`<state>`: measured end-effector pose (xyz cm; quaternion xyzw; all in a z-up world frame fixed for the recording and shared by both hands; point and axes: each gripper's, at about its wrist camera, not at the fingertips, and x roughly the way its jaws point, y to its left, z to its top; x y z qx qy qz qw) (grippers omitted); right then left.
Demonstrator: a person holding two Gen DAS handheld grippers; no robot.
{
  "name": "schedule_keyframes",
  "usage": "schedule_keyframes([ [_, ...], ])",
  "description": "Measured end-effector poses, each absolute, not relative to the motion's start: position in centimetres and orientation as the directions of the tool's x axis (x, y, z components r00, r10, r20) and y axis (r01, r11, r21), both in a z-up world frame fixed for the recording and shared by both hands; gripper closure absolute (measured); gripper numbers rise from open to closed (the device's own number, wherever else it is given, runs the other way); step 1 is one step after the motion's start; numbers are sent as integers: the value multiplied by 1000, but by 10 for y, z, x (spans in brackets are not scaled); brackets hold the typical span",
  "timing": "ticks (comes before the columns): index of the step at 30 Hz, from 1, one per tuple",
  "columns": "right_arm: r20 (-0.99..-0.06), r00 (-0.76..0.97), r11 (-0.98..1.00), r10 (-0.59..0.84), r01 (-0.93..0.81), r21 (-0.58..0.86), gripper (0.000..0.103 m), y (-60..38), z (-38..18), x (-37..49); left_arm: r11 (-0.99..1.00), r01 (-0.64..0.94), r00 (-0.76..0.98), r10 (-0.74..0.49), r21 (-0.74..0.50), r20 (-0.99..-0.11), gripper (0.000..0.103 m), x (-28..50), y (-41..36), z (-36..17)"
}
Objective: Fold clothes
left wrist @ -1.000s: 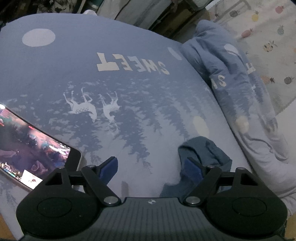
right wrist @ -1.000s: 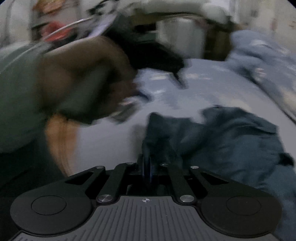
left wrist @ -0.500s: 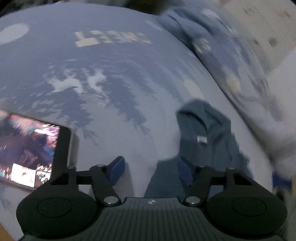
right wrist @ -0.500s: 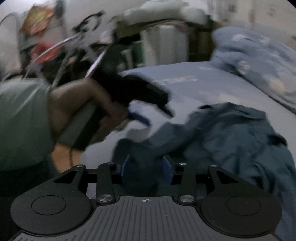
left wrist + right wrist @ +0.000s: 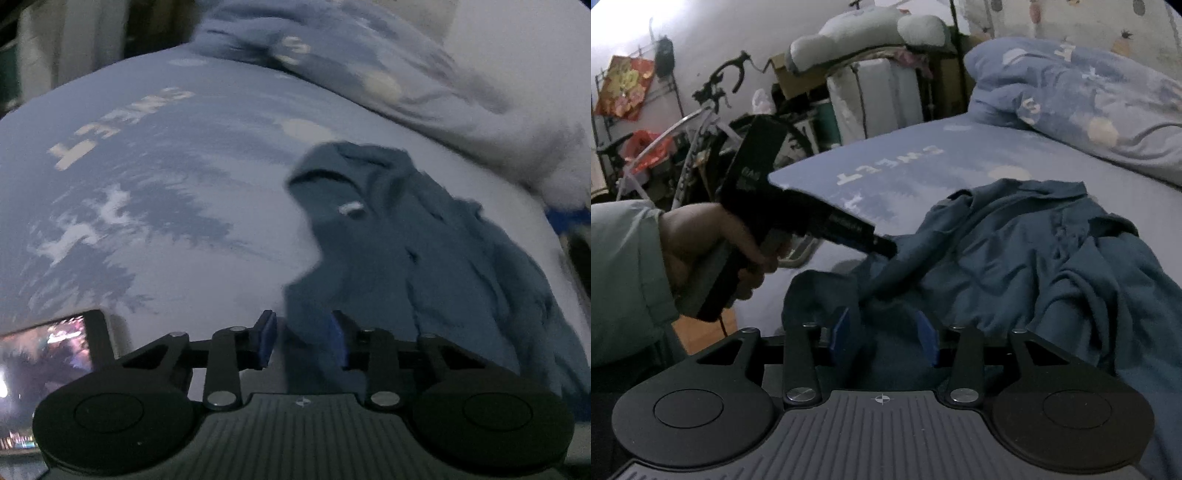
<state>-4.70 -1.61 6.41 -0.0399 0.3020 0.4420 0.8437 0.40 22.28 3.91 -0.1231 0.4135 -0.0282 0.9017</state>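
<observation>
A dark blue shirt (image 5: 417,243) lies crumpled on the blue printed bedsheet (image 5: 155,155), collar at the far end. My left gripper (image 5: 301,339) is open, its jaws on either side of a fold at the shirt's near edge. In the right wrist view the shirt (image 5: 1034,266) spreads to the right. My right gripper (image 5: 884,334) is open over the shirt's near corner, with cloth between the jaws. The left gripper (image 5: 882,245) shows there too, held in a hand, its tip at the shirt's edge.
A lit phone (image 5: 44,354) lies on the sheet at the lower left. A bunched blue duvet (image 5: 369,74) runs along the far right side, also in the right wrist view (image 5: 1082,96). Beyond the bed stand a bicycle (image 5: 713,110), boxes and clutter.
My right gripper has opened and let the shirt go. My left gripper has swung right and closer to the shirt, and its jaws have narrowed around the edge.
</observation>
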Motion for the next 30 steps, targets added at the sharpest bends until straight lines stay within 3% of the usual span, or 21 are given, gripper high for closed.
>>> schedule_keyframes([
  [3,-541,432,611,722,-764,205,57,-22,63,-49,969,-36,648,-164,-244,-744,56,3,226,38],
  [10,-533,428,614,730,-754,235,57,-34,56,-47,984,49,638,-164,-172,-753,28,9,218,34],
  [14,-532,437,626,726,-741,245,56,-39,54,-47,987,105,635,-160,-121,-756,27,19,208,31],
  [15,-532,442,630,722,-738,242,56,-39,54,-48,988,111,638,-153,-107,-755,38,19,207,31],
  [17,-530,451,635,719,-735,236,52,-42,56,-51,988,122,642,-150,-93,-752,48,16,206,33],
  [19,-520,461,641,719,-730,239,49,-50,60,-52,988,108,645,-155,-112,-748,88,13,208,36],
  [24,-495,506,672,706,-700,242,49,-63,77,-43,980,42,669,-172,-194,-723,92,2,210,47],
  [30,-438,535,659,723,-725,201,44,-39,116,8,917,141,717,-355,-373,-600,92,-9,197,59],
])
